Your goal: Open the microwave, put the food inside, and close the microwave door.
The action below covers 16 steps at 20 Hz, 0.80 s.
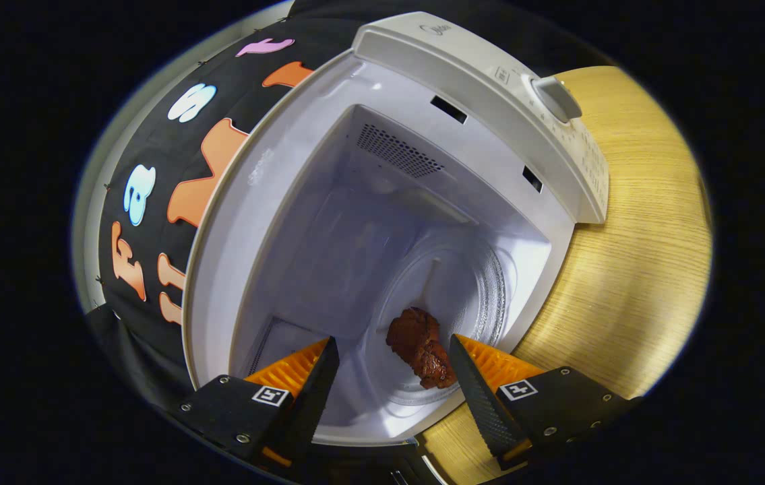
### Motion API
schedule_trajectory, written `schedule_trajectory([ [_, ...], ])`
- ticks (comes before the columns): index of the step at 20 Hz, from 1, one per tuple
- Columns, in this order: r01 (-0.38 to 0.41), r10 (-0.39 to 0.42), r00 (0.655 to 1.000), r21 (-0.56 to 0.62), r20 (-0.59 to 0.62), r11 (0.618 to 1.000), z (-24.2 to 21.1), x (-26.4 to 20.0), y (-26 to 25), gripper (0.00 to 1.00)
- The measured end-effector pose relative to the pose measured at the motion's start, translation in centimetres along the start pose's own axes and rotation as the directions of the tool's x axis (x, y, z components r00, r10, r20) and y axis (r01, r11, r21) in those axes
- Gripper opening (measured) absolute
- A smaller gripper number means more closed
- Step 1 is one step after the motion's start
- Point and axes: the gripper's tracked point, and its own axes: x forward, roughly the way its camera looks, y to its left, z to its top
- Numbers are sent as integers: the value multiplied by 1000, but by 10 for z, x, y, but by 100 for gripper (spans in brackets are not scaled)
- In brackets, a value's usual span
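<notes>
The white microwave (490, 87) stands open, its cavity facing me at a strong tilt. A dark reddish-brown piece of food (420, 347) lies on the glass turntable (483, 289) inside the cavity. My gripper (392, 367) is open at the cavity's mouth. The food sits just ahead of the fingers, close against the inner side of the right finger (473, 384), while the left finger (318, 380) stands well apart from it. Nothing is pressed between the two fingers.
The microwave rests on a light wooden table (631, 283), which stretches out beside its control panel with a round knob (557, 98). A vent grille (399, 151) marks the cavity's wall. The booth's black cloth wall (153, 222) hangs on the other side.
</notes>
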Motion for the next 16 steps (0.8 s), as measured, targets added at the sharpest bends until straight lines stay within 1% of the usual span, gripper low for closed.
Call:
schedule_trajectory([
  [3,19,-19,1000,-81,5,997,0,-42,3,98],
  [7,36,-29,999,-171,46,985,20,-103,21,98],
  [10,77,-62,996,-255,66,964,30,-144,26,98],
  [13,117,-96,992,-346,76,931,35,-187,32,98],
  [15,125,-104,992,-408,73,905,32,-215,39,93],
  [16,131,-111,991,-436,71,890,30,-228,42,86],
])
